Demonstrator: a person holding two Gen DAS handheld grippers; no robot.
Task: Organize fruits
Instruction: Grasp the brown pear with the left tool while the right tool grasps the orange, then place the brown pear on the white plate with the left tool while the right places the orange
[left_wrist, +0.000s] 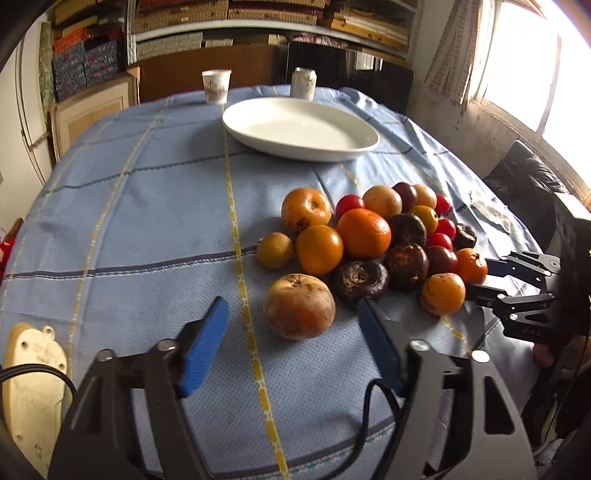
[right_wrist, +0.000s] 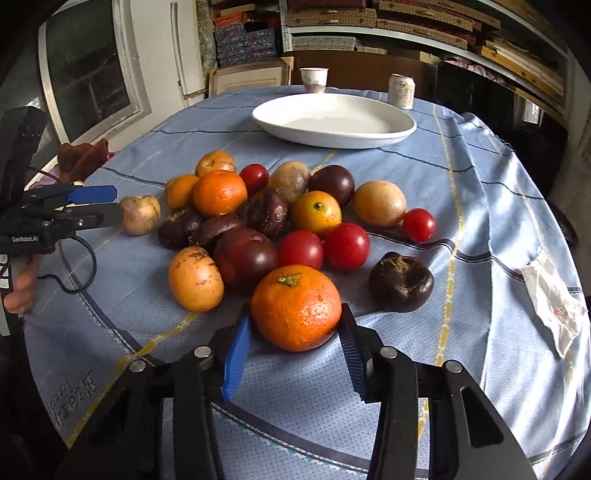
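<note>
Fruits (right_wrist: 280, 229) lie heaped on the counter (right_wrist: 480, 206); right hand-held gripper (right_wrist: 293, 325) spread around a tangerine (right_wrist: 295, 306), left hand-held gripper (left_wrist: 291, 310) spread before a brownish apple (left_wrist: 299, 306).

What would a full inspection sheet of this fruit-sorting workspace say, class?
Surface: blue checked tablecloth, wrinkled.
Job's things: fruit pile on the cloth; white plate bare.
Clutter: paper cup, can, crumpled wrapper.
Grippers: left gripper open before a brownish fruit; right gripper open around an orange, contact unclear.
Cables: black cable loops below the left gripper.
Surroundings: stacked shelves, window.
</note>
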